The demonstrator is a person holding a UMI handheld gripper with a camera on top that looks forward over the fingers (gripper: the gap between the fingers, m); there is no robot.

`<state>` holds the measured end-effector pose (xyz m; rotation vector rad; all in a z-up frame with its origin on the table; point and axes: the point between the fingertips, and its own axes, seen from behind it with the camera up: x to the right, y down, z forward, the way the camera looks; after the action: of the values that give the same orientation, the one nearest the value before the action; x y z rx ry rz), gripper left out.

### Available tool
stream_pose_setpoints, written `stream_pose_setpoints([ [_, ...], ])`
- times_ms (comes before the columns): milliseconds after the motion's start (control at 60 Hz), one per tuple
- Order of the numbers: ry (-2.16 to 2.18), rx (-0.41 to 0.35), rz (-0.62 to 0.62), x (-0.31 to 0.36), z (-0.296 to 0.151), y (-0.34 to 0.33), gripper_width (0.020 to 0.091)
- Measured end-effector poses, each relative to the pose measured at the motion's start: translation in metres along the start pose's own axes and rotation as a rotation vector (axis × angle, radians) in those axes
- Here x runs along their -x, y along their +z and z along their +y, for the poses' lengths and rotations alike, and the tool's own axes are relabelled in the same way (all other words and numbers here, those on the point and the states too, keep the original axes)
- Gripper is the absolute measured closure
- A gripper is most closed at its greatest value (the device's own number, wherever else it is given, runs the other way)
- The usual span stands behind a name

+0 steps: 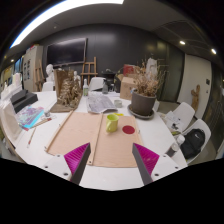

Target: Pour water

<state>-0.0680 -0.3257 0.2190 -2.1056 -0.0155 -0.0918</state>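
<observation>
Your hand-held gripper (111, 167) sits lowest in the gripper view, its two dark fingers spread wide apart with nothing between them. You can see the magenta pads (147, 157) on the inner faces, one at about 7 o'clock and the other at about 5 o'clock from the middle of the view. Both fingertips hang over the near edge of the white counter (112, 179), and neither one touches anything.

Just ahead of your fingers, two tan wooden boards (97, 137) lie flat on the counter side by side, running away from you toward 12 o'clock. On the right-hand board, at its far end, stands a small yellow-green cup (114, 122). Immediately to its right, at about 3 o'clock from the cup, lies a low red round item (129, 129), either a lid or a shallow dish; you cannot tell which from here. Both stand well beyond your fingertips.

Past the boards, at roughly 1 o'clock, a dark pot with dried branches (145, 97) stands on the counter. At 12 o'clock, loose papers and a white sheet (101, 102) are spread about. At around 11 o'clock stands a brown bundle (67, 96) of dried stems or something like them. At 9 o'clock, near the counter's left edge, lies a light blue flat item (31, 118).

White chairs (183, 116) stand around the counter at about 3 o'clock. Beyond everything there is a dark wall with a black screen (67, 51) at 11 o'clock, and a bright curved ceiling light (55, 12) arcs overhead.
</observation>
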Motion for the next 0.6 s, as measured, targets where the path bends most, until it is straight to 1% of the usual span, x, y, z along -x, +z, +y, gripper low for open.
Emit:
stream_pose_setpoints([
  [167,0.039,0.002,0.097,-0.116,0.049,0.02,0.0248],
  [233,0.061,-0.012,0.141,-0.162,0.069,0.027,0.0246],
  [333,0.08,-0.042,0.176,-0.218,0.091,0.042,0.0251],
  [467,0.111,-0.041,0.185,-0.27,0.117,0.077,0.0249],
  [600,0.143,-0.045,0.166,-0.304,0.127,0.12,0.0247],
])
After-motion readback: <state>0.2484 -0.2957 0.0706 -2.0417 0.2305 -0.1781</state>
